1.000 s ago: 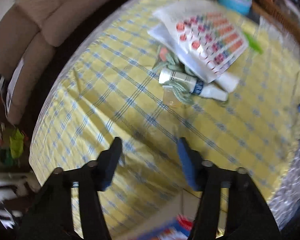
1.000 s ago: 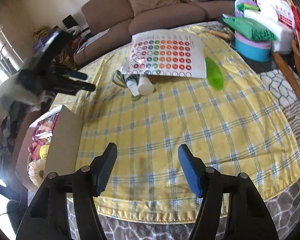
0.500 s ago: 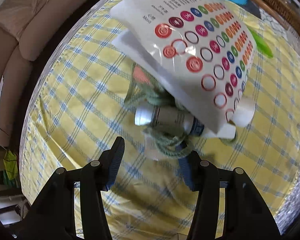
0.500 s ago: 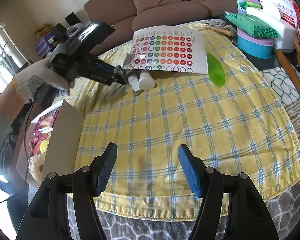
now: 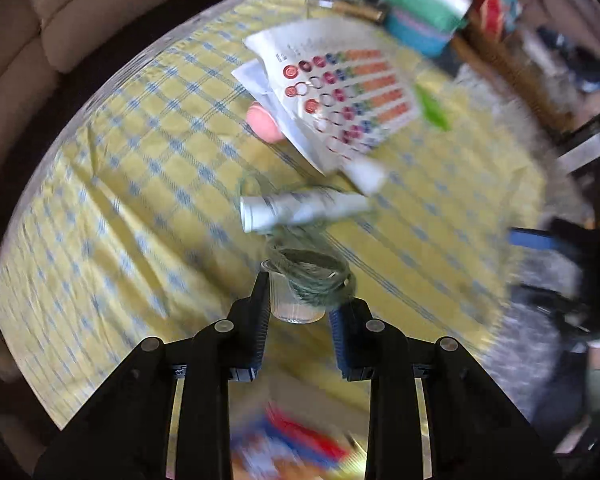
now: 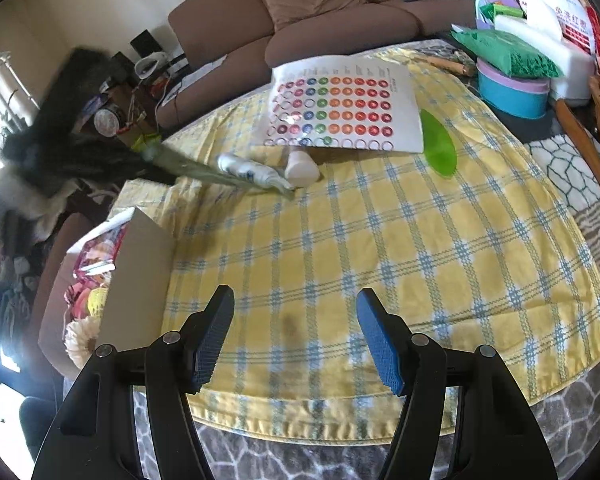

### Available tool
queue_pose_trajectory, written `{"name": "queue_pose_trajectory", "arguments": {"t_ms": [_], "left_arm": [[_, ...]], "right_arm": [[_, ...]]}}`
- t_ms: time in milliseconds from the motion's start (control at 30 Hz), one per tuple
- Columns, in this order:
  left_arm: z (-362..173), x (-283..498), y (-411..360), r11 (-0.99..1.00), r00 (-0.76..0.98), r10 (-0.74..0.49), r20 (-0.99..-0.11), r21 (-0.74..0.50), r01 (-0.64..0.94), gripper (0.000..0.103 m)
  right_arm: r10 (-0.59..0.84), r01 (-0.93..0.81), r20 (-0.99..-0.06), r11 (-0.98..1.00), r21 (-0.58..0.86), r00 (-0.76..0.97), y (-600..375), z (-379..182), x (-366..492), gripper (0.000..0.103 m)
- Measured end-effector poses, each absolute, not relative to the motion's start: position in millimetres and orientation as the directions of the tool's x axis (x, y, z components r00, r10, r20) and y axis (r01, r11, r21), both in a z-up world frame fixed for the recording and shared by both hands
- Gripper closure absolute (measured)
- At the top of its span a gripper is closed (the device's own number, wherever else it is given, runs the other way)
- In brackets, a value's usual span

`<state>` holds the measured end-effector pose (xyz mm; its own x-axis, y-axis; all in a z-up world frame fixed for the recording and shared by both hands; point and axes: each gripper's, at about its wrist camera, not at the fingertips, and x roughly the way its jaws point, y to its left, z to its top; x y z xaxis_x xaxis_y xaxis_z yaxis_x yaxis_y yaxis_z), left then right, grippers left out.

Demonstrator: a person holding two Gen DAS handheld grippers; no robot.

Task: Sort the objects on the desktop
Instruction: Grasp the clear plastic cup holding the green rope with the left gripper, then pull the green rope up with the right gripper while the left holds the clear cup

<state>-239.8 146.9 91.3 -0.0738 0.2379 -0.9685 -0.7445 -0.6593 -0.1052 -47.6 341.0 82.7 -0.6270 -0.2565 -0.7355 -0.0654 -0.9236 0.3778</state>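
Left wrist: left gripper (image 5: pixel 298 306) jaws just been closing, now clamped on small clear cup (image 5: pixel 294 300) with green cord (image 5: pixel 314 276) coiled on top; cord trails to white tube (image 5: pixel 300 208) lying crosswise just ahead. Sticker sheet (image 5: pixel 340 100) beyond, view blurred.

Right wrist: right gripper (image 6: pixel 296 336) spread, empty, over yellow checked cloth (image 6: pixel 380 240). Cord runs taut left from tube; open box (image 6: pixel 136 276) at left, nearer left hand. Snag on tube likely.

Beyond my tongs I see a brown sofa (image 6: pixel 300 12) past the checked yellow cloth (image 6: pixel 380 240); a patterned rug (image 6: pixel 300 456) lies beneath them.
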Motion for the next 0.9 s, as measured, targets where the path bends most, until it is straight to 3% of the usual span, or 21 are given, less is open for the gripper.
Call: {"name": "queue_pose_trajectory", "arguments": {"t_ms": [200,467,600,633,667,700,800,900], "left_arm": [[134,-189,93,-0.668,-0.068,0.419,-0.905,-0.257,-0.698,0.077],[132,-117,68,-0.660,-0.101,0.577,-0.810,-0.391,-0.641,0.077],[134,-104,56,-0.647,-0.129,0.642,-0.756,-0.443,-0.620,0.077],[138,-102,54,-0.647,-0.141,0.645,-0.751,-0.439,-0.624,0.077],[145,-101,51,-0.643,-0.150,0.656,-0.739,-0.444,-0.625,0.077],[151,-100,49,-0.634,-0.147,0.667,-0.731,-0.452,-0.627,0.077],[176,-94,45,-0.637,-0.188,0.665,-0.722,-0.418,-0.648,0.077],[199,-85,45,-0.623,-0.205,0.680,-0.704,-0.407,-0.668,0.077]], "right_arm": [[-0.245,-0.072,-0.715,-0.921,0.382,-0.655,340,91,-46,0.037],[-0.263,-0.055,-0.698,-0.916,0.398,-0.667,333,94,-47,0.037],[-0.408,0.179,-0.569,-0.892,0.415,-0.714,308,122,-38,0.036],[-0.430,0.244,-0.553,-0.892,0.380,-0.713,296,131,-34,0.031],[-0.455,0.305,-0.545,-0.887,0.345,-0.704,283,139,-30,0.017],[-0.489,0.365,-0.525,-0.871,0.329,-0.696,272,146,-24,0.014],[-0.549,0.467,-0.467,-0.836,0.289,-0.694,245,164,-12,0.014],[-0.512,0.494,-0.440,-0.854,0.166,-0.738,217,181,-7,0.014]]}}
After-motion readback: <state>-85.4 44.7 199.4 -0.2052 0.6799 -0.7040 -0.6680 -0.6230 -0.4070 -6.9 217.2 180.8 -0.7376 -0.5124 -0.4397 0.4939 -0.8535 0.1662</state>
